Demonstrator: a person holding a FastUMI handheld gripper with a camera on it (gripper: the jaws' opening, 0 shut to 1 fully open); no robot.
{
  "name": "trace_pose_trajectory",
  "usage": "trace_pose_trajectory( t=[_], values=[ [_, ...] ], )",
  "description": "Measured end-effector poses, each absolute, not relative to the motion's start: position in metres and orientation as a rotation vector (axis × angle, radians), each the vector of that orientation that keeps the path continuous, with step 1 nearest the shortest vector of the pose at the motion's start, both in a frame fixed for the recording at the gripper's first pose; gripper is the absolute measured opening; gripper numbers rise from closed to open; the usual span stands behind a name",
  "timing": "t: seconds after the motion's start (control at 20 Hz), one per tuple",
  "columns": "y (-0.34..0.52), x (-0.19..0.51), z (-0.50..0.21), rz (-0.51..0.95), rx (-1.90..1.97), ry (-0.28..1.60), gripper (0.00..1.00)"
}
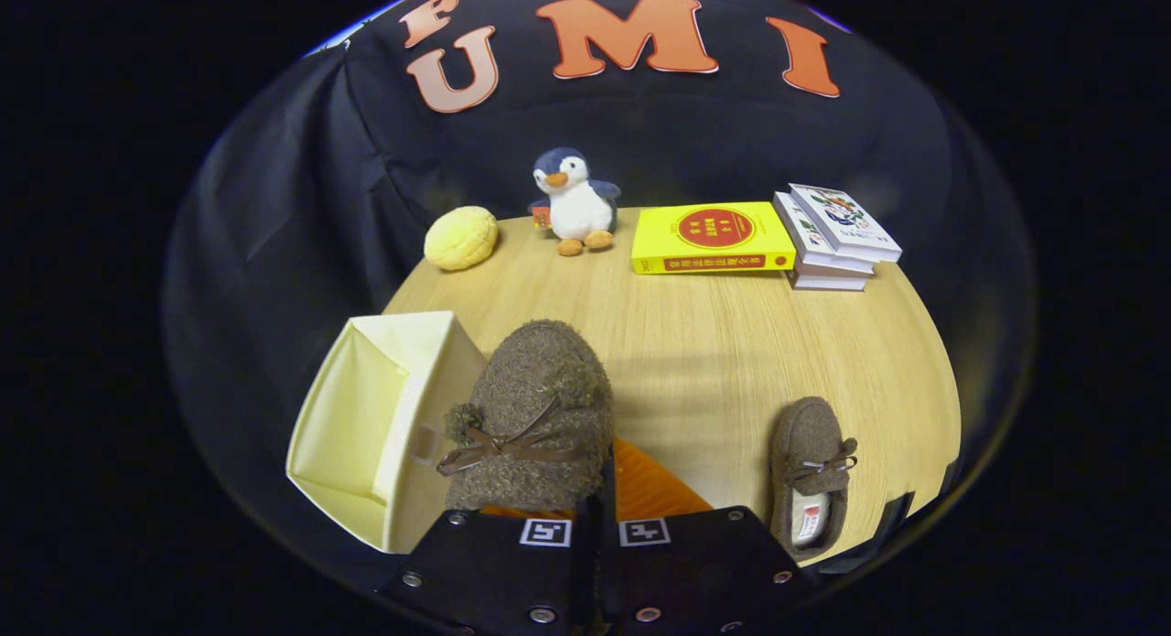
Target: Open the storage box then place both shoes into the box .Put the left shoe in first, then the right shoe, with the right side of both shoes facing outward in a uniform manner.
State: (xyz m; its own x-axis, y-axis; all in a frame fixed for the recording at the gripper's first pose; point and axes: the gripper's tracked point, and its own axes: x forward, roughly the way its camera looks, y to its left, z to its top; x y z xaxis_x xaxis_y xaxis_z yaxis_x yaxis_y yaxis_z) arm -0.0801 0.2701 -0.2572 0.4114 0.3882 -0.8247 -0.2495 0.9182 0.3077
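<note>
A brown fuzzy shoe (535,407) with a bow hangs off the table, toe pointing away, just ahead of my fingers. My gripper (599,494) is shut on its rear edge, the fingers nearly together. The shoe hovers beside the right wall of the cream storage box (366,425), which stands open with its pale inside showing and nothing in it. The second brown shoe (810,471) lies on the wooden table (732,343) to the right of my fingers, toe pointing away and its lining showing at the heel.
Along the table's far edge sit a yellow bun-shaped toy (461,238), a plush penguin (574,201), a yellow book (712,238) and a stack of white books (837,238). Bare wood lies between the two shoes.
</note>
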Motion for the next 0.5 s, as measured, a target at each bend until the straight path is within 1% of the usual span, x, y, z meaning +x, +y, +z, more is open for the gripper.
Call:
trace_pose_trajectory(
  t=[0.25, 0.5],
  values=[
    [0.351, -0.081, -0.208, 0.521, 0.191, 1.052, 0.05],
    [0.425, -0.094, -0.22, 0.565, 0.179, 1.12, 0.05]
  ],
)
